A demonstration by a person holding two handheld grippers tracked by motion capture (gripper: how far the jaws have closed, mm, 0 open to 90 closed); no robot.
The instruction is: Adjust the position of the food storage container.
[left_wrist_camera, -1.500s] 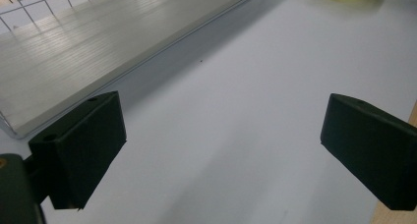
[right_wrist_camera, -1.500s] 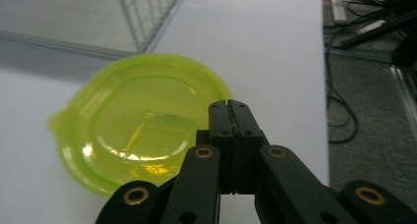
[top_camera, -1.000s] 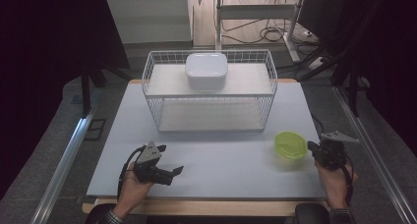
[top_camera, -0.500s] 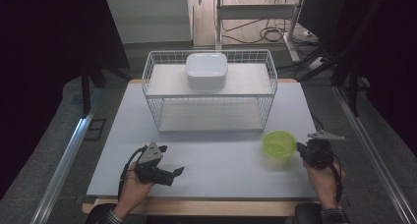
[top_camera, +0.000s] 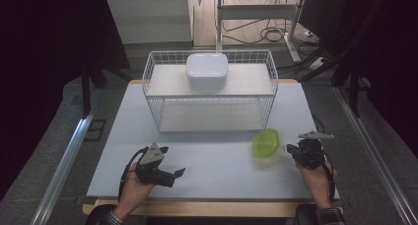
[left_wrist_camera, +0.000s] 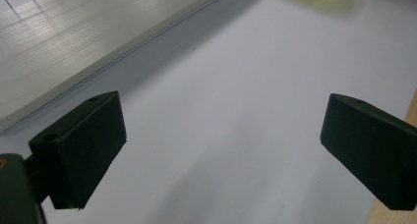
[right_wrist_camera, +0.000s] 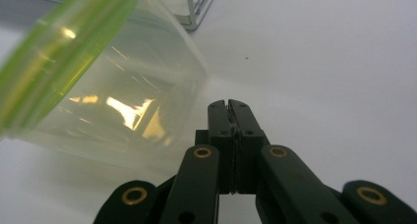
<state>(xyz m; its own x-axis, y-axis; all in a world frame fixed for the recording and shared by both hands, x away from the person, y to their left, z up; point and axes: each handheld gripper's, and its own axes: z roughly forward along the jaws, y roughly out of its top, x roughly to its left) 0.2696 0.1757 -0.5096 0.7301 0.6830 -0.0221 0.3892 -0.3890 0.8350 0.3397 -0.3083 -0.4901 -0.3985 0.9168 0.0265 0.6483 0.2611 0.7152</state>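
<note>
The right gripper (top_camera: 294, 149) has slid left across the desk (top_camera: 212, 161) since a sec ago, w/ its jaws clenched tight together, nothing between them. Its closed tips sit against the wall of the clear container w/ green rim (top_camera: 266, 143), which has gone from lying flat nearer the desk's right edge to tipped on its side, rim facing left, closer to the white wire basket (top_camera: 211, 92). In the right gripper view the container (right_wrist_camera: 93, 86) leans just left of the shut tips.

Looks like a push, not a grasp: it's being nudged, prob. toward centre.

Left gripper (top_camera: 172, 174) hasn't budged; jaws released, wide apart, over bare desk. A white lidded box (top_camera: 207, 71) rests on the basket's top.
</note>
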